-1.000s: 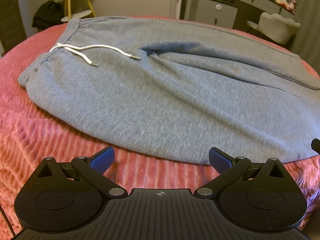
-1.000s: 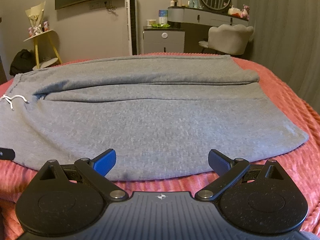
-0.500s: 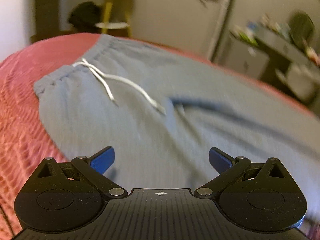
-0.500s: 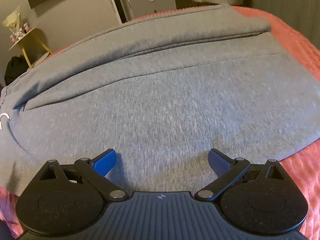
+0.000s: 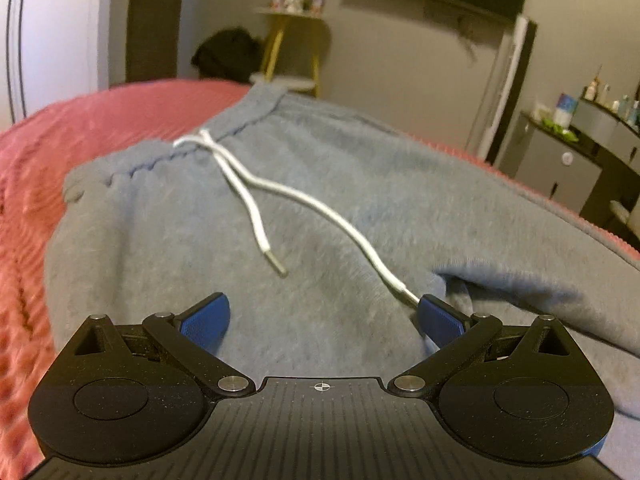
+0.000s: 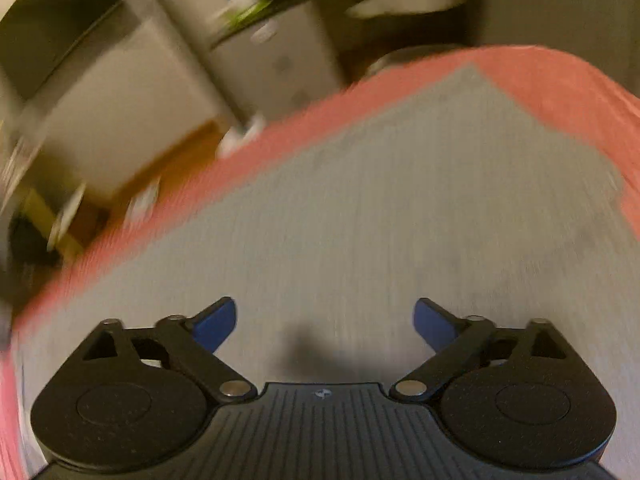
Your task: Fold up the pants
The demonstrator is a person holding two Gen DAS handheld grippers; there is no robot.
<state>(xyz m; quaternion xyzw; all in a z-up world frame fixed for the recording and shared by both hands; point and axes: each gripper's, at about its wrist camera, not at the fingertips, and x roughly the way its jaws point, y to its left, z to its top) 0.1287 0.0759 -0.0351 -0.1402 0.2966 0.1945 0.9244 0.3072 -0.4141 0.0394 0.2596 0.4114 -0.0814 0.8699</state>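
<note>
- Grey fleece sweatpants [image 5: 360,200] lie spread flat on the pink ribbed bedspread [image 5: 60,140]; elastic waistband end [image 5: 168,152] sits in the left wrist view, leg end [image 6: 500,128] in the right wrist view.
- White drawstring [image 5: 320,208] lies loose on top of the fabric — one tip stops mid-panel, the other ends just beside the inner finger of the left gripper [image 5: 322,316].
- Left gripper: jaws wide apart, nothing between them, low over the hip area below the waistband.
- Right gripper [image 6: 324,320]: jaws wide apart, empty, close over the leg fabric; that view is heavily motion-blurred, so contact with the cloth can't be judged.
- Handling estimate: soft, limp, light, not fragile; thick knit should give good friction on the pads, but the cloth will sag and drag on the ribbed cover when lifted.
- Grip points: waistband edge for the left — bunched elastic gives a firm pinch; hem corner for the right. Pinch through all layers, or only the top one comes up.
- Risk: drawstring tip snagging in the left jaws at closure.
- Fold not yet started, as far as can be judged.
</note>
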